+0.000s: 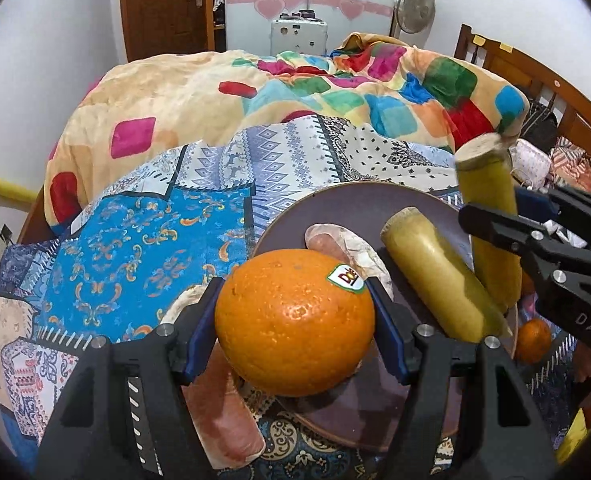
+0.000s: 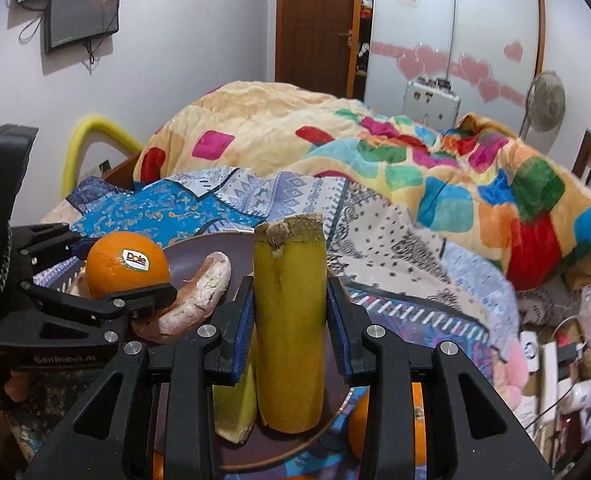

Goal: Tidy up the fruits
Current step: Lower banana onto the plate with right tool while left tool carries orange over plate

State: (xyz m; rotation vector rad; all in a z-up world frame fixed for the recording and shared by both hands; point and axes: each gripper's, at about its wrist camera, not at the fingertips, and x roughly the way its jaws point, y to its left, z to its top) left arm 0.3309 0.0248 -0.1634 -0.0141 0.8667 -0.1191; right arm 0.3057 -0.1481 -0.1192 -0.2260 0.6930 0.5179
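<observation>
My left gripper (image 1: 295, 300) is shut on an orange (image 1: 295, 320) with a Dole sticker and holds it over the near rim of a dark purple plate (image 1: 355, 204) on the bed. On the plate lie a pinkish sweet potato (image 1: 347, 248) and a yellow-green stalk piece (image 1: 435, 280). My right gripper (image 2: 290, 292) is shut on a second yellow-green stalk piece (image 2: 289, 320), upright over the plate (image 2: 191, 256). In the right wrist view the left gripper (image 2: 123, 268) with the orange (image 2: 123, 268) is at the left, beside the sweet potato (image 2: 199, 304).
Another sweet potato (image 1: 223, 412) lies on the patterned sheet (image 1: 135, 248) under my left gripper. A loose orange (image 1: 533, 340) sits off the plate's right edge. A bunched colourful blanket (image 1: 335, 92) fills the far bed. A wooden headboard (image 1: 535, 80) stands at the right.
</observation>
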